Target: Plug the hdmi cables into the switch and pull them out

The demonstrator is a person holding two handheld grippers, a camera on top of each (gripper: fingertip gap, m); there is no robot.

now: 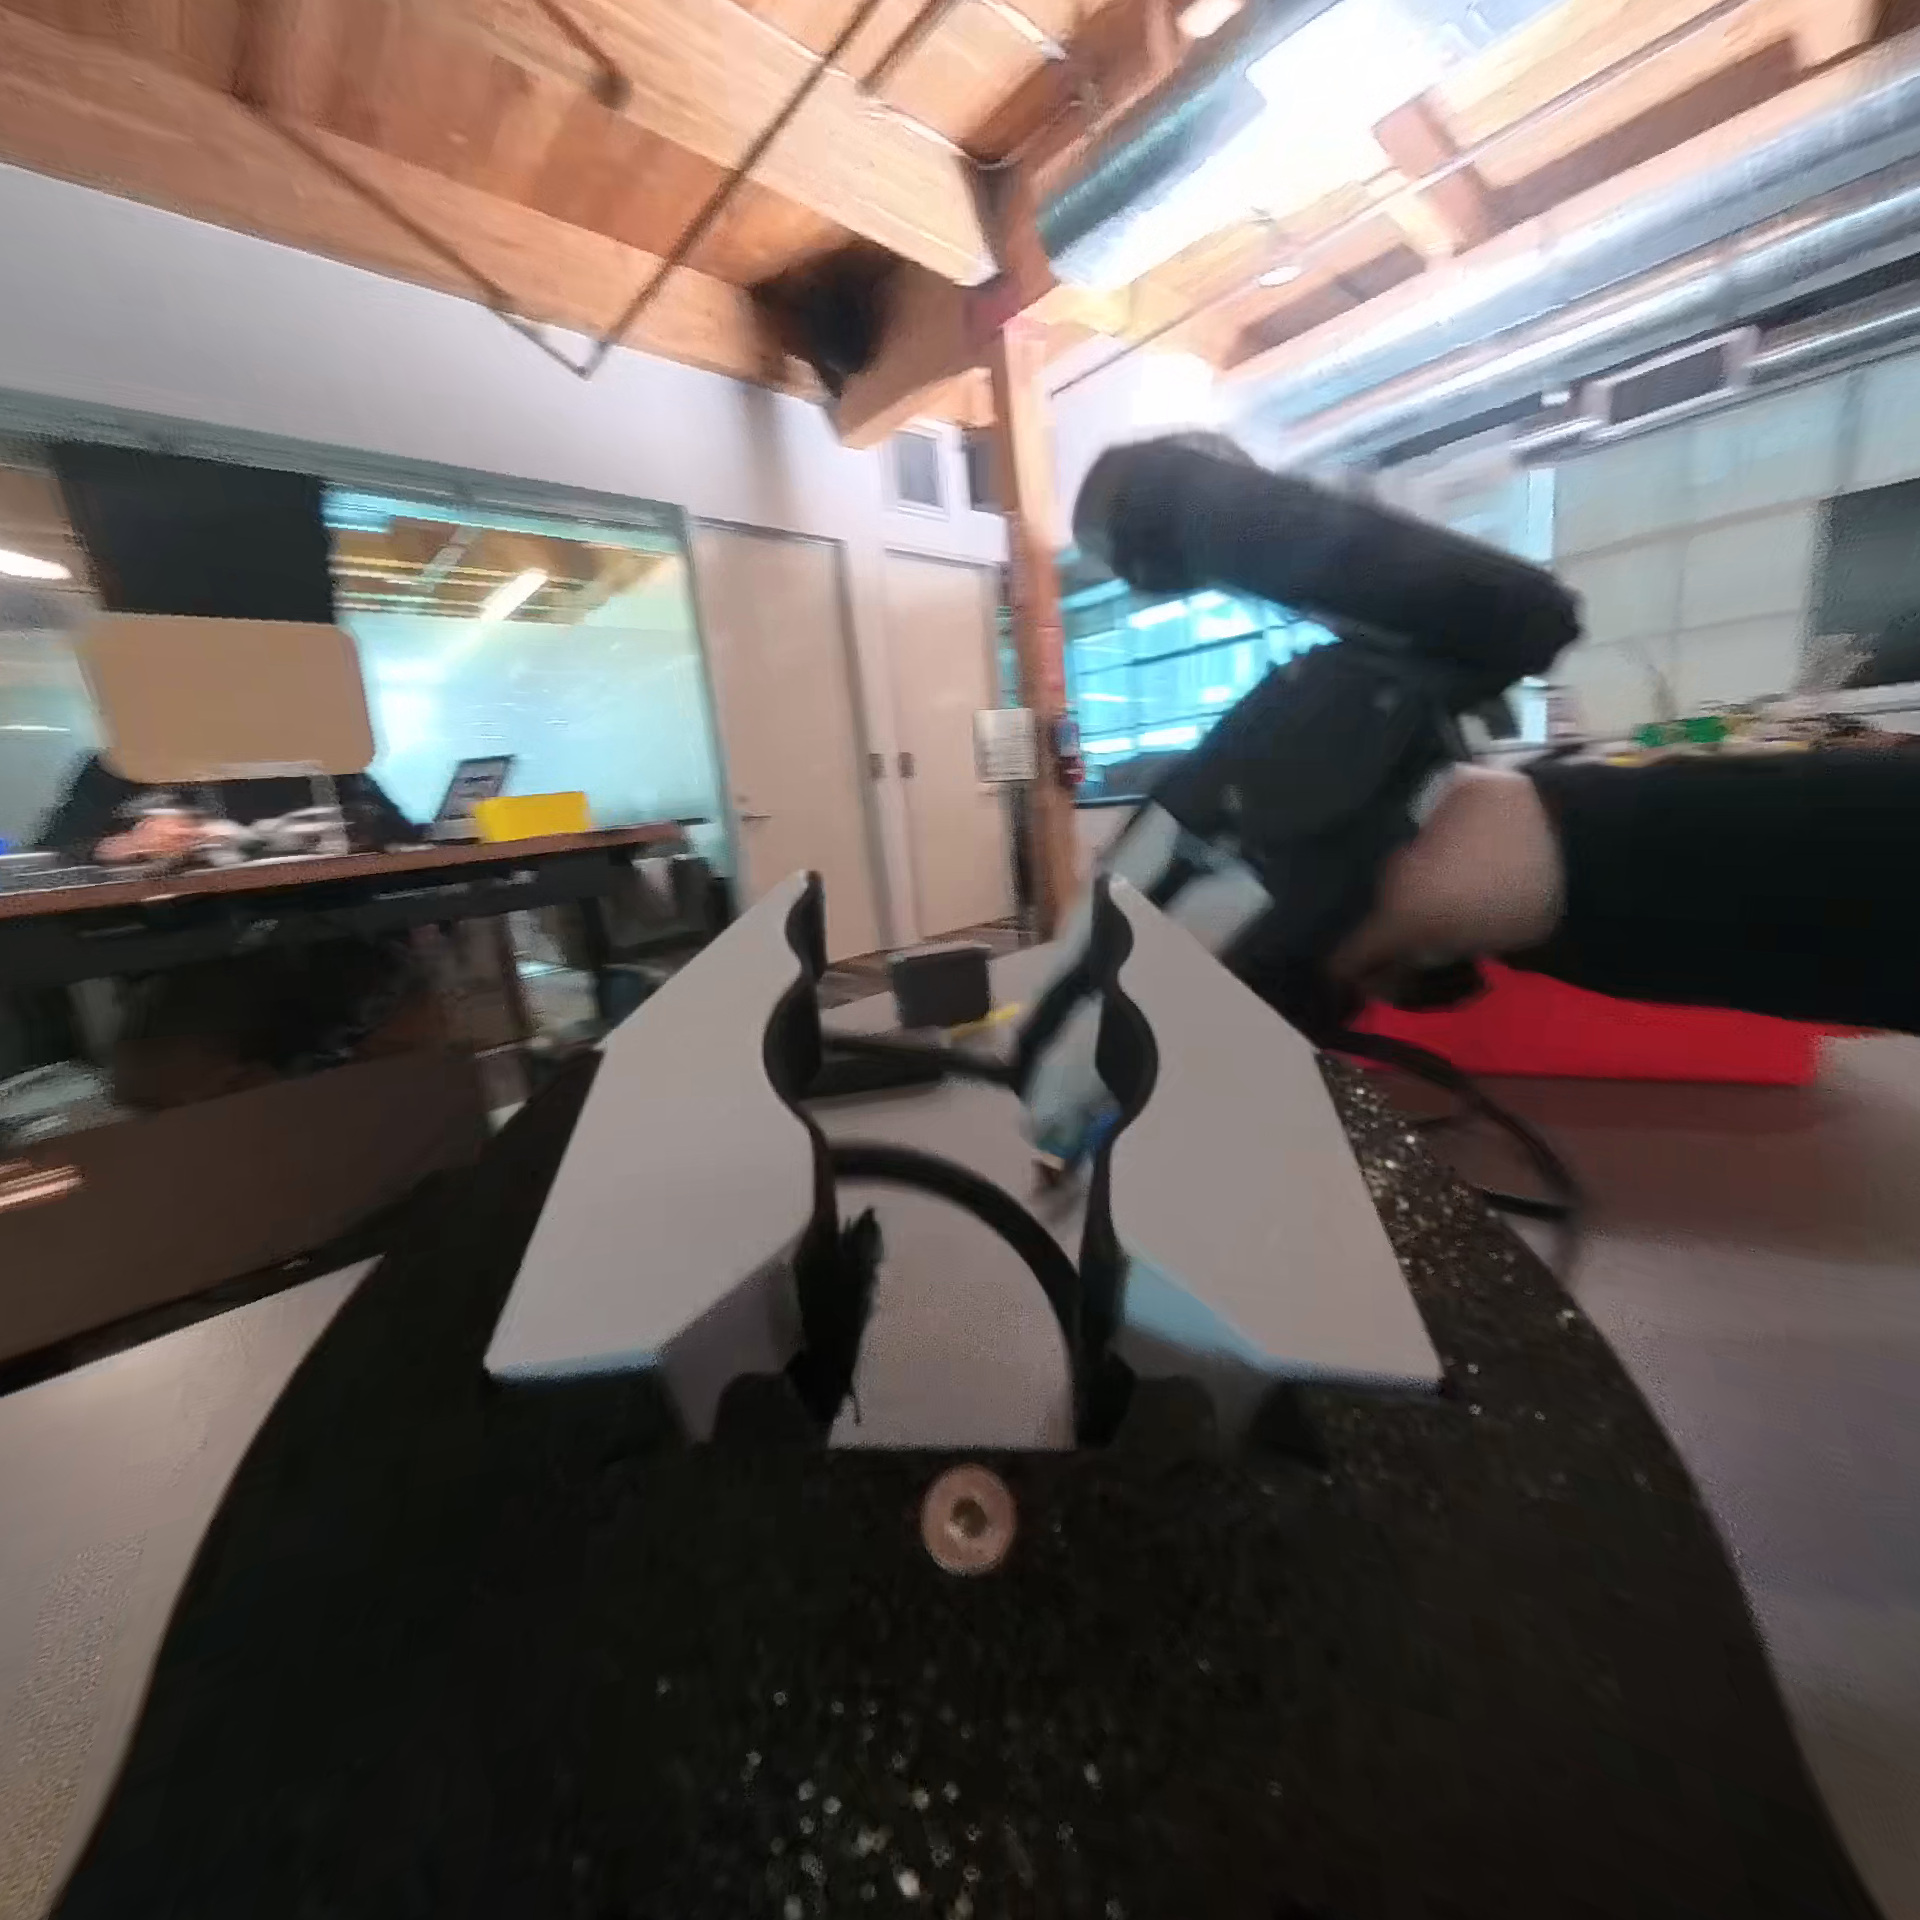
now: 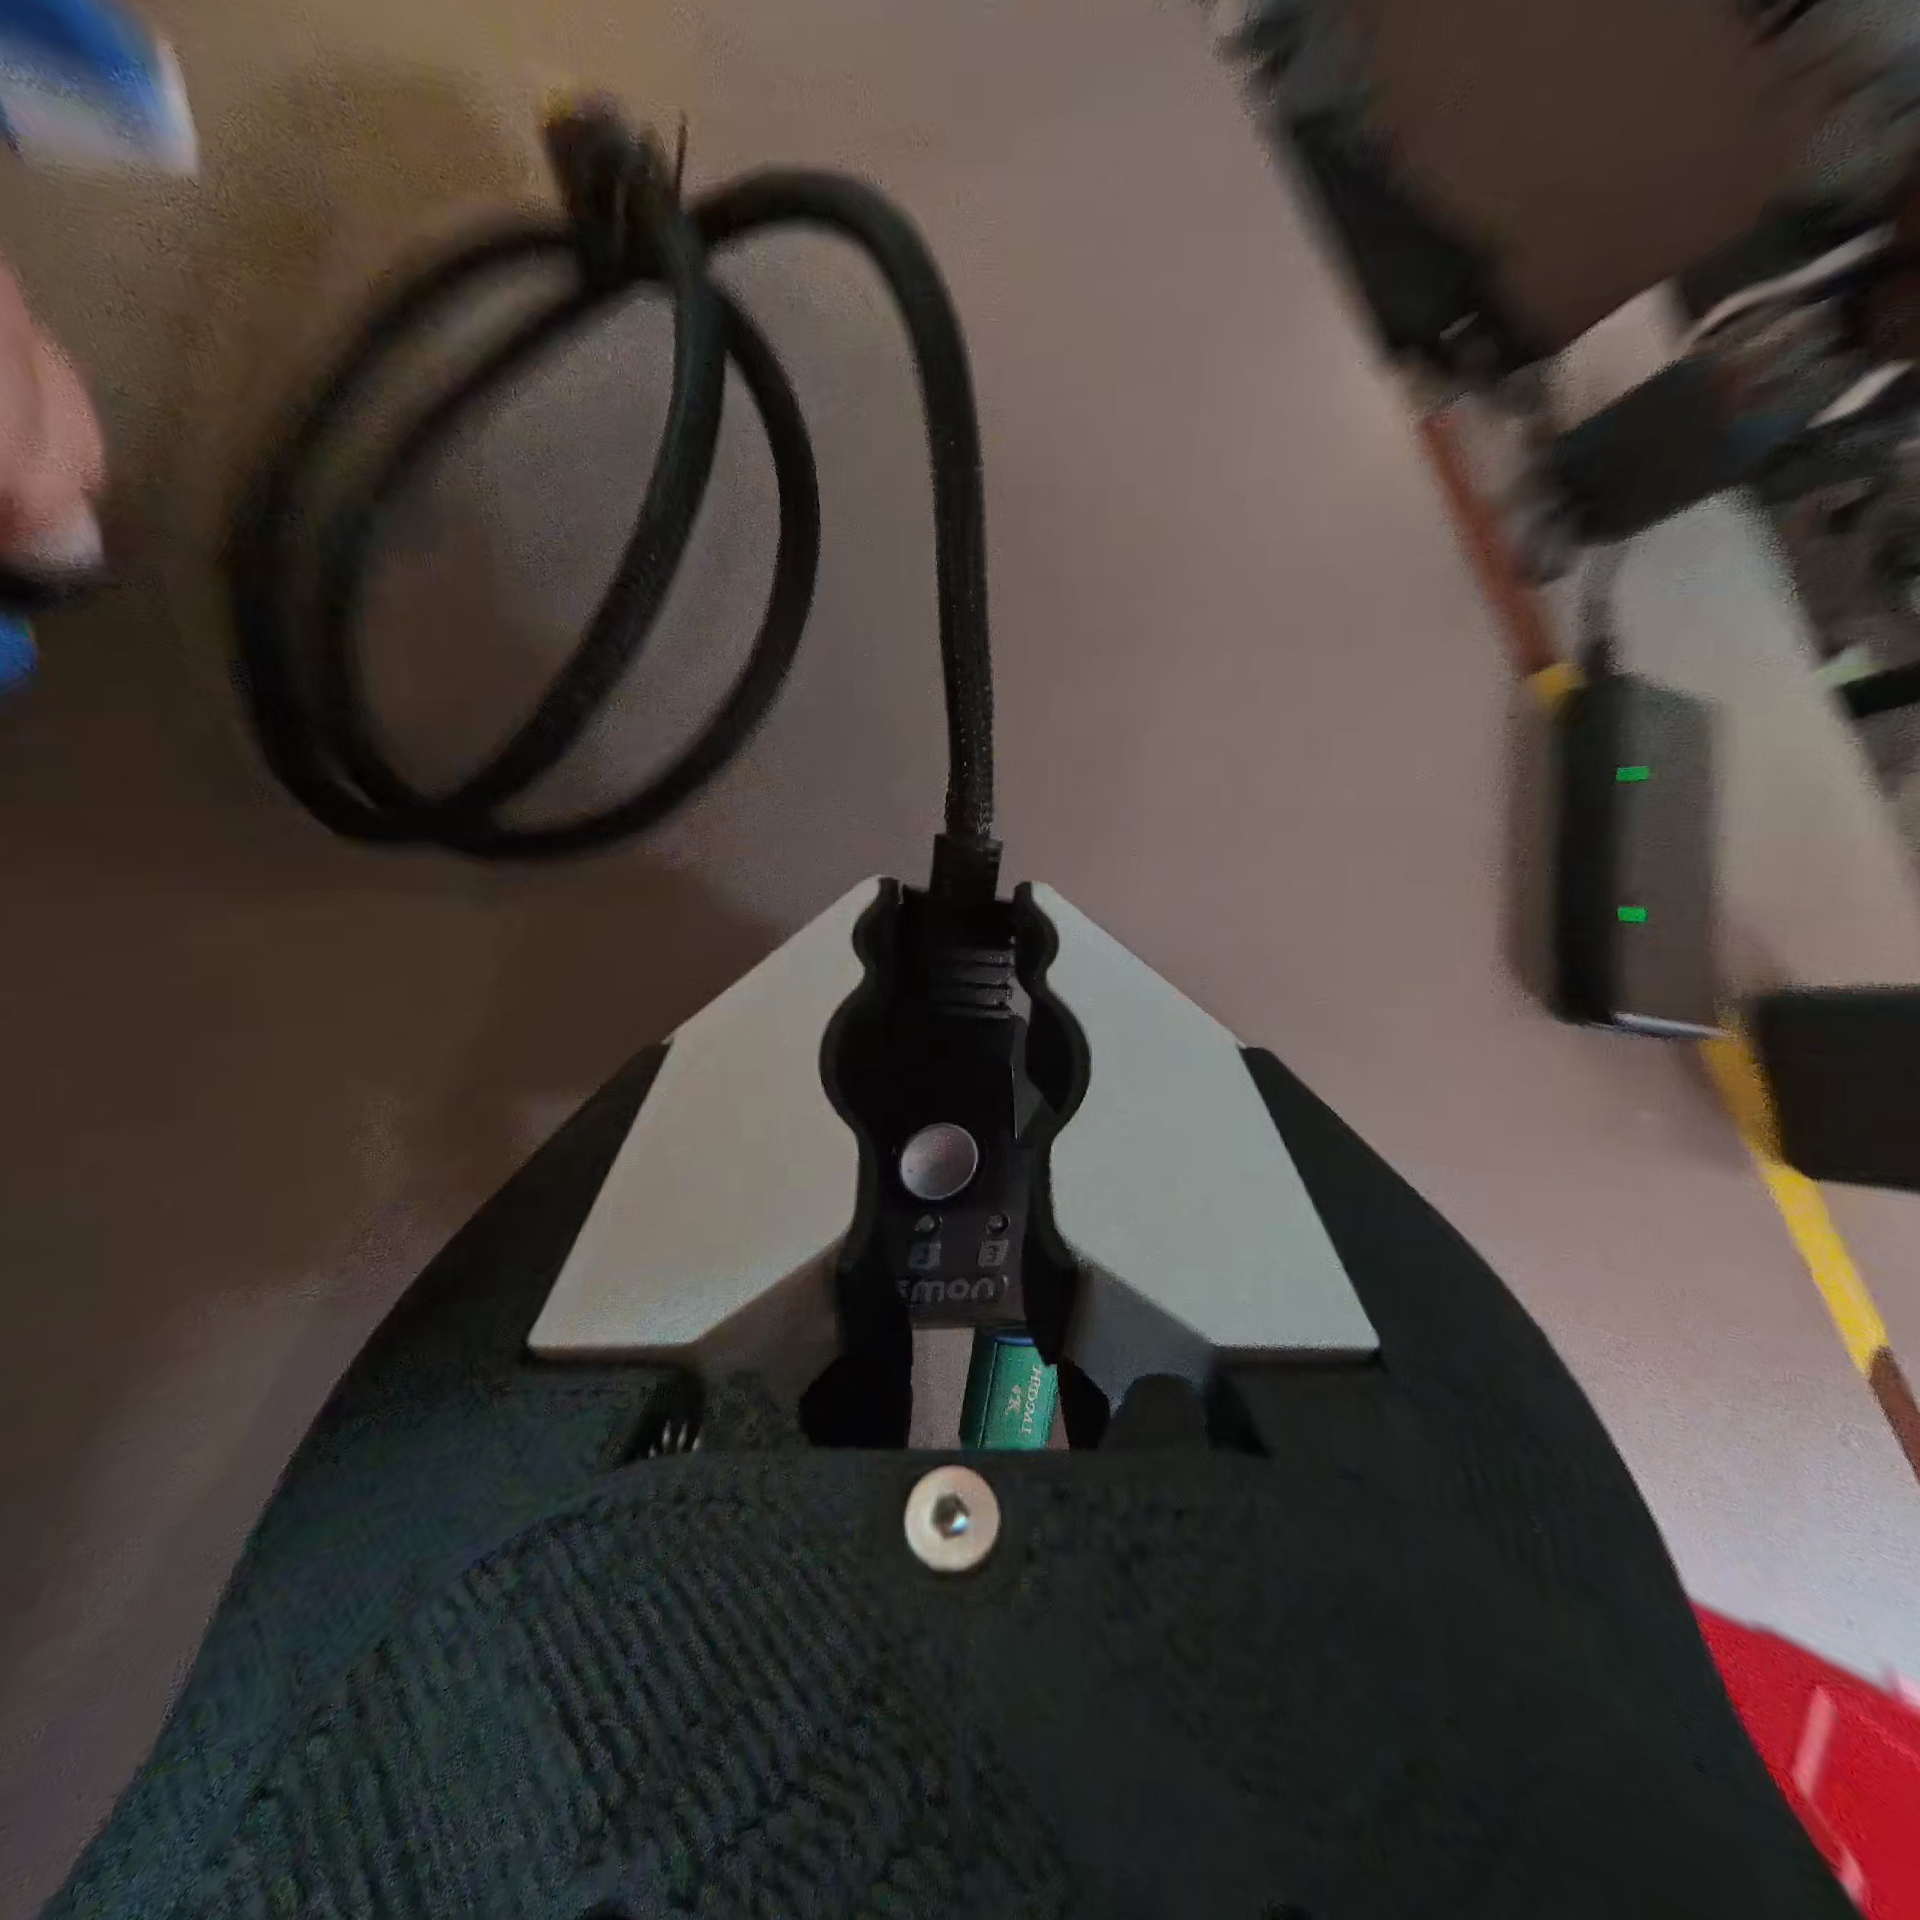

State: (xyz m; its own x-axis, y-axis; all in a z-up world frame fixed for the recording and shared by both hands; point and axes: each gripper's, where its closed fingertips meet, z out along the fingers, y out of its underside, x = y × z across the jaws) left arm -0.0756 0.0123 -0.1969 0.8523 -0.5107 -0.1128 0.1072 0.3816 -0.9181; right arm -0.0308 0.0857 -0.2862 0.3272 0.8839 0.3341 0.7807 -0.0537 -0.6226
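Grey tabletop [image 2: 1247, 520]: right gripper [image 2: 951, 914] pinches the switch [image 2: 951, 1143]; left gripper [image 1: 961, 914] spread, seemingly empty; we steady before inserting the green plug [image 2: 1013, 1392].

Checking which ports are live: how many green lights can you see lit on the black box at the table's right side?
2. Both are on the black box in the right wrist view: one green light higher up, the other below it. Blur may hide others.

White lettering on black switch [image 2: 951, 1195], pale lettering on green plug [image 2: 1013, 1397], wall notice [image 1: 1006, 744] unreadable
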